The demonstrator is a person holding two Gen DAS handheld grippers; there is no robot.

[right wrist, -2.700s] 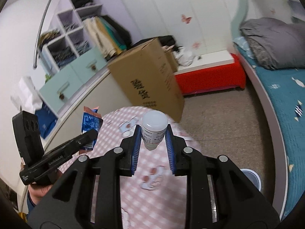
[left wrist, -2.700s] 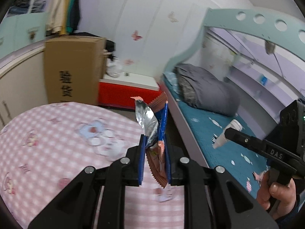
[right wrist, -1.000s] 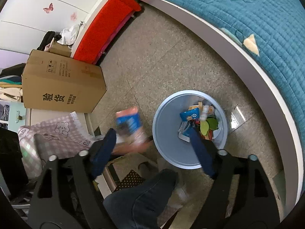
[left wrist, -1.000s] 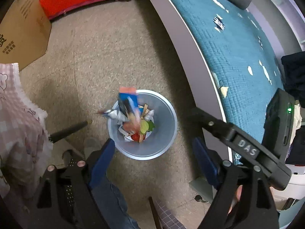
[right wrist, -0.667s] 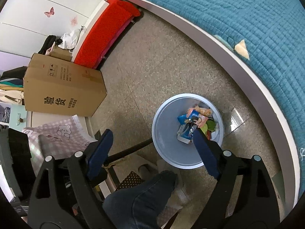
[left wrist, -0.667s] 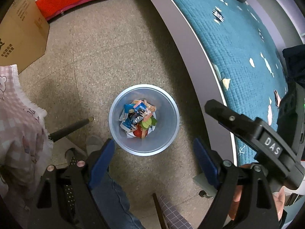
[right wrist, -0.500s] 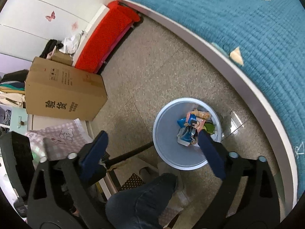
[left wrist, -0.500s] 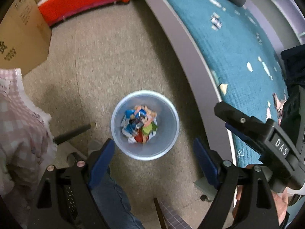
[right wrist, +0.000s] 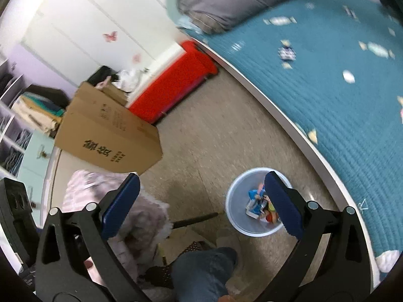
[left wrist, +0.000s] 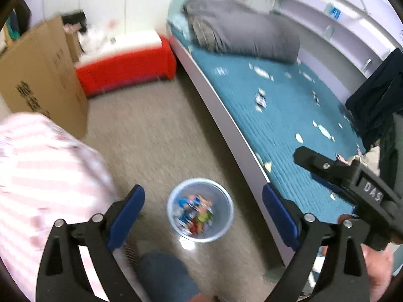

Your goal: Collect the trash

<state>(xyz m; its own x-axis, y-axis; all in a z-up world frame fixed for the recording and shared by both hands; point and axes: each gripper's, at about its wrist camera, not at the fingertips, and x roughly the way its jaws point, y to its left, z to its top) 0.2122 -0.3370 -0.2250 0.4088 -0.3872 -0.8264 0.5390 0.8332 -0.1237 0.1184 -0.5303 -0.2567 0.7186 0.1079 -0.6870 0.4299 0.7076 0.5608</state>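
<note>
Claws (left wrist: 202, 201) (right wrist: 201, 188) wide apart, just opened, empty.

A round, pale blue plastic trash bin (left wrist: 200, 210) is seen standing upright on the speckled grey floor, near the curved white edge of the bed on the right. It is open at the top. A small heap of bright wrappers (right wrist: 259, 202) in blue, red, green and orange is seen lying at the bottom. The bin is only partly filled.
</note>
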